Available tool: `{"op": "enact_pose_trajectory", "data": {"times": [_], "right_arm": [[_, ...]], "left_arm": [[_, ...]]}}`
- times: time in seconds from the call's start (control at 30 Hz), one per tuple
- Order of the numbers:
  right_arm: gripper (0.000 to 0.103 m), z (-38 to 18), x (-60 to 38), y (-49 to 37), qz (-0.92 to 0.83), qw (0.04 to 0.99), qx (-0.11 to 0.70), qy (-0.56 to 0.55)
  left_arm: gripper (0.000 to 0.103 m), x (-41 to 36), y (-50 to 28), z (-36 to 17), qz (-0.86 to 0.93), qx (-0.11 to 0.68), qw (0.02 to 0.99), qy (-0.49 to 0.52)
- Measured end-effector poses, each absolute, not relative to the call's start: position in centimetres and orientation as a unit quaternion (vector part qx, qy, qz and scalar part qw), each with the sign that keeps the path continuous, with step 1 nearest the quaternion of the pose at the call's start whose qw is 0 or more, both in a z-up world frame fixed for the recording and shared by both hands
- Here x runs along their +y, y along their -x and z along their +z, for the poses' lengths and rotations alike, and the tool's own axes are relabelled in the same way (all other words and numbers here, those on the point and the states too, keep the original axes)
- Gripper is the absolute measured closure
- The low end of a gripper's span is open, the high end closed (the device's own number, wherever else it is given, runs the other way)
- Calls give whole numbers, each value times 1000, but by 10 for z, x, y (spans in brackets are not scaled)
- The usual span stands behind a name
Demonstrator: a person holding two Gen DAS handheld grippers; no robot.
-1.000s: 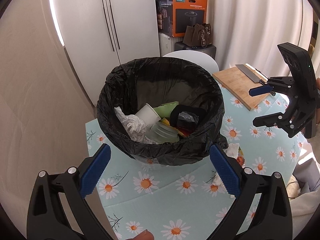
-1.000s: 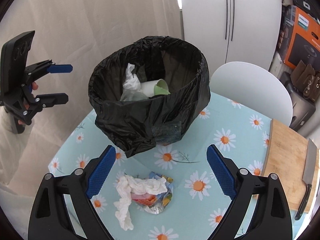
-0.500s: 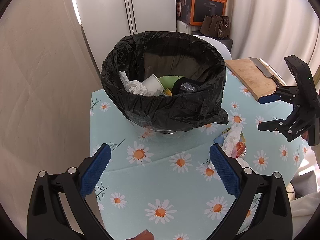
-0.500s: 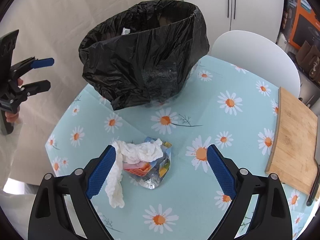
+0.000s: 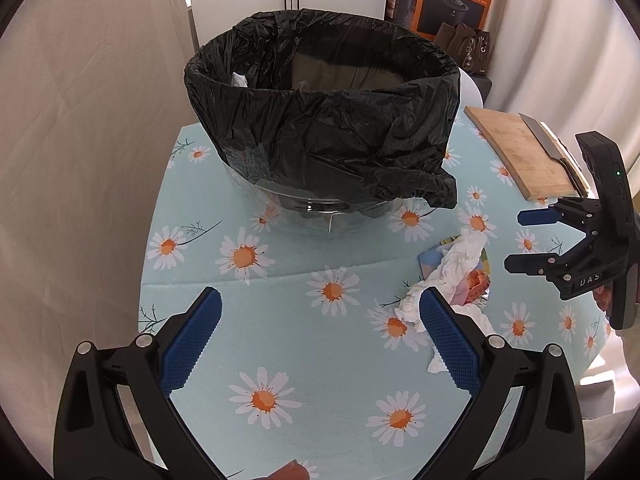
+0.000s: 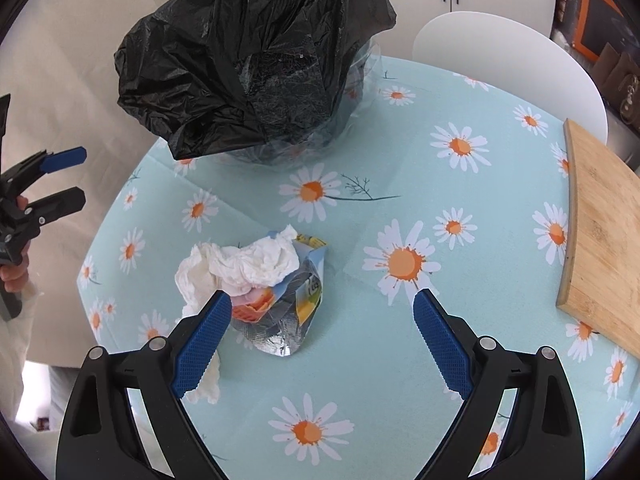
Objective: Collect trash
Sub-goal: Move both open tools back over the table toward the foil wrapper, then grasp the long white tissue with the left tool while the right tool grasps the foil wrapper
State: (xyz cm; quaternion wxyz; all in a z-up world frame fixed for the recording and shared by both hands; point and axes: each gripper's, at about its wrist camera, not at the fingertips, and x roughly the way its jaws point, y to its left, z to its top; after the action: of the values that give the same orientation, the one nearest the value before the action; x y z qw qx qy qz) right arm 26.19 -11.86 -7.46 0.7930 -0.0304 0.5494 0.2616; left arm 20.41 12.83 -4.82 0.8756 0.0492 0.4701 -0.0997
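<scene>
Both grippers have pulled back and dropped lower since a second ago, so we no longer look down into the lined bin; now we see its side, and the trash pile sits right under our right gripper. Its jaws are wide open and empty, left one already over the edge of the crumpled tissue. Our left gripper hovers over bare counter, jaws spread just as wide, holding nothing.

That pile is the trouble. We've got the tissue draped loosely over a foil wrapper, just in front of the bin on the daisy cloth. If we close on the tissue alone, we judge the wrapper stays behind. Pinch the slick foil off-centre and it could squirt out sideways.

Then there's the bin liner: the black bag hangs slack over the rim, so a careless carry could snag it. Off to the right, the cutting board and cleaver are well apart.
</scene>
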Motion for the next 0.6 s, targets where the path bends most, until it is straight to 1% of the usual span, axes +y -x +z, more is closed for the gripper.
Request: {"op": "enact_pose_trajectory", "data": {"times": [0.13,0.33,0.5,0.6], "right_arm": [[15,-87,-115,-264,257,790,557,28],[16,-101,-115,-266,253,783,568,2],[16,-105,-116,-267,259,781,569,-21],[17,-106,-114,-268,260,781,567,-17]], "left_arm": [[6,122,-205,-62,-87,474,875,-50],[6,117,-214,-77,-88,494,865,-15],[6,104,-223,-91,-105,512,852,-23],[6,99,-229,-99,-114,521,846,-15]]}}
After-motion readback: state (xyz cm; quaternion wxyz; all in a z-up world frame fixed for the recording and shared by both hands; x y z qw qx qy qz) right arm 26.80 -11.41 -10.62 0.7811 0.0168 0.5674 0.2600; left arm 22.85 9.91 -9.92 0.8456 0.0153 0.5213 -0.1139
